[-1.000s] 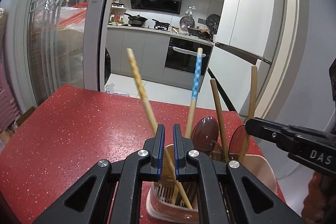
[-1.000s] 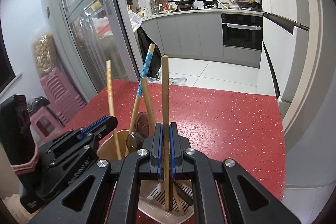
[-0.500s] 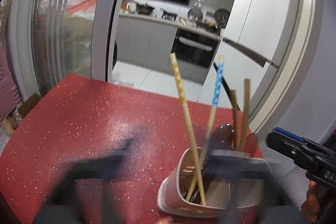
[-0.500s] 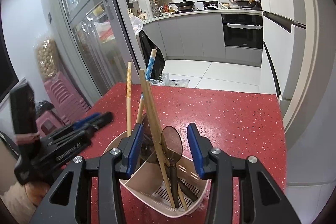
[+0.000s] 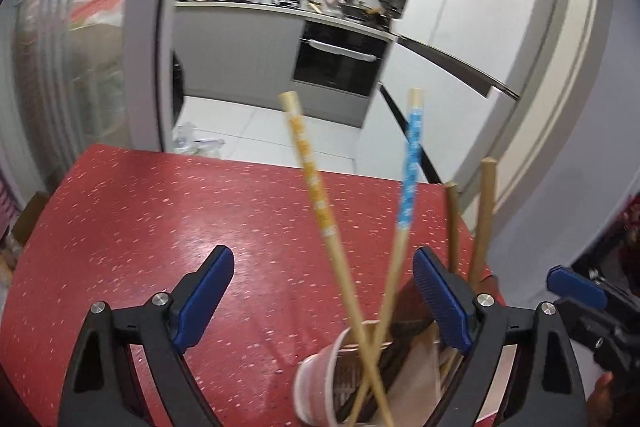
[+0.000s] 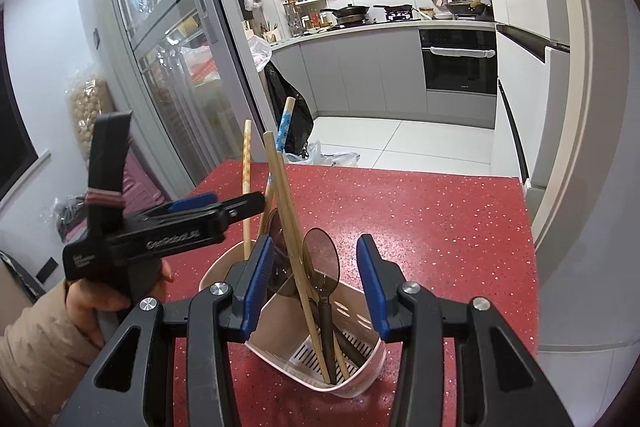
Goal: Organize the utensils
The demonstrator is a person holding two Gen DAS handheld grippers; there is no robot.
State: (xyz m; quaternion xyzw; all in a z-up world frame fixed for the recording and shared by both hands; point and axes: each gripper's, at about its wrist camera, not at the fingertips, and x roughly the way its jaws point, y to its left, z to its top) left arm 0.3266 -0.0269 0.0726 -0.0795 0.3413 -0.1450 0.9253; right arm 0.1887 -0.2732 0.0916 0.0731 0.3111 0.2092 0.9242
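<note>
Chopsticks upright in the holder, both tongs spread

Utensil holder [image 6: 352, 323] stands near the red counter's [image 6: 440, 219] edge, crowded with chopsticks [image 6: 286, 211] and a brown spoon [image 6: 320, 259]. Left gripper [image 5: 324, 299] gapes wide; right gripper [image 6: 314, 279] stands apart, pinching nothing. The left view is blurred, its frame cutting off the holder's base.

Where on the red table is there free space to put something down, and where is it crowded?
The red table is bare from the utensil holder out to its far edge and its right edge. In the left wrist view it is also bare to the holder's left. It is crowded at the holder, where chopsticks and spoons stand between both grippers.
</note>
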